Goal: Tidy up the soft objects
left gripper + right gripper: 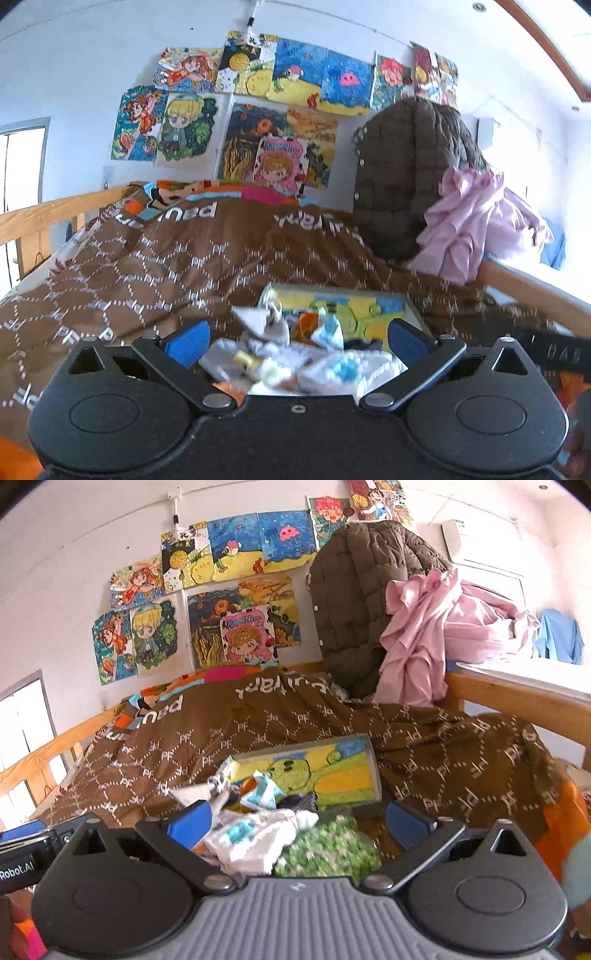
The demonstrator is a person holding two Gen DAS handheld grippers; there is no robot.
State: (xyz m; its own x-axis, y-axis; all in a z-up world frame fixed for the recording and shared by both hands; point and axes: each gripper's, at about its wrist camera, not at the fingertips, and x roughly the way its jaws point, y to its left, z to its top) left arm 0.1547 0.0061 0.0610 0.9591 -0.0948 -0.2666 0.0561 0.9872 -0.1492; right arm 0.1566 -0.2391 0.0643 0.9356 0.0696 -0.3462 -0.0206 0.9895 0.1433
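- Two grippers hover over a small heap of soft things on the brown quilt [258, 734], with the shallow box [373, 764] whose floor is a yellow-and-green drawing as the landmark for all that follows.
- At the box's near-left corner a pale, stiffer-looking scrap with something shiny [218, 779] sticks up; what it is cannot be told, so I would leave it until the cloth is cleared.
- Just in front of the box's left half lies the white and light-blue sock bundle [258, 834], crumpled and limp. It should weigh next to nothing, fold wherever it is pinched, and drag its neighbours along; a thick fold in its middle looks the safest hold, not a loose toe end.
- The left gripper [295, 338] stands wide over that same bundle [332, 369], blue fingers [188, 341] either side and holding nothing; this view is blurred.
- In front of the box's right half sits the green speckled item [328, 849], touching the socks. It may be a slick bag or fuzzy cloth; I cannot tell, so a slip is possible.
- The right gripper [295, 821] is spread wide too, empty, straddling both the socks and the green piece.
- Beyond the box's far right, a quilted brown jacket [354, 602] and pink cloth [424, 627] hang on the bed rail, bulkier and needing a gathered handful.
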